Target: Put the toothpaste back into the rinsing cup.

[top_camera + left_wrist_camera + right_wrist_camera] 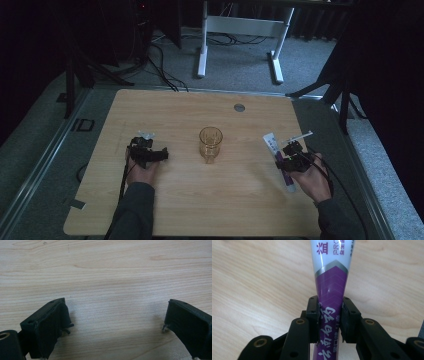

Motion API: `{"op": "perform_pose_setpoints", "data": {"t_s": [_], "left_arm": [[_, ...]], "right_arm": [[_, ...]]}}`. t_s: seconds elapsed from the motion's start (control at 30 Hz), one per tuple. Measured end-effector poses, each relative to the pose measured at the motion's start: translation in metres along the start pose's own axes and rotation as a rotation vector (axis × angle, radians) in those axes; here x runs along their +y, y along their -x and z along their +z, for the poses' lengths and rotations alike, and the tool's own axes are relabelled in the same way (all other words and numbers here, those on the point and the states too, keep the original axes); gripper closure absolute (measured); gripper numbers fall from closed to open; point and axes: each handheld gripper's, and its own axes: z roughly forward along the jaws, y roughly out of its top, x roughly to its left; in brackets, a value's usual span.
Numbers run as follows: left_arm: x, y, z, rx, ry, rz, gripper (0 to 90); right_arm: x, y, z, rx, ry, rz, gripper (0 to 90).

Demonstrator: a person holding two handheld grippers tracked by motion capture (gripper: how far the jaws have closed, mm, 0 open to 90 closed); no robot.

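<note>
A purple and white toothpaste tube (329, 290) lies lengthwise between the two black jaws of my right gripper (329, 320), which press on its purple part from both sides. In the high view the same tube (272, 142) runs from the right gripper (292, 157) toward the table's middle, white end away from the hand. A clear amber glass (210, 143) stands upright at the table's centre, apart from both grippers. My left gripper (147, 152) rests at the left of the table; its jaws (115, 325) stand wide apart over bare wood.
The wooden table (200, 200) has a small round grey insert (239, 107) near its far edge. A white desk frame (240, 30) and cables lie on the floor beyond. Dark stands flank both sides of the table.
</note>
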Motion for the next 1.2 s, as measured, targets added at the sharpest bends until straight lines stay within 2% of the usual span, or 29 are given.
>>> {"op": "perform_pose_setpoints", "data": {"t_s": [0.43, 0.67, 1.2], "left_arm": [[0.000, 0.000, 0.000, 0.000, 0.000, 0.000, 4.2], [0.000, 0.000, 0.000, 0.000, 0.000, 0.000, 4.2], [0.000, 0.000, 0.000, 0.000, 0.000, 0.000, 4.2]], "right_arm": [[0.010, 0.003, -0.011, 0.008, 0.132, 0.037, 73.3], [0.016, 0.003, -0.013, 0.016, 0.151, 0.028, 73.5], [0.034, 0.002, -0.023, 0.033, 0.243, 0.045, 74.1]]}}
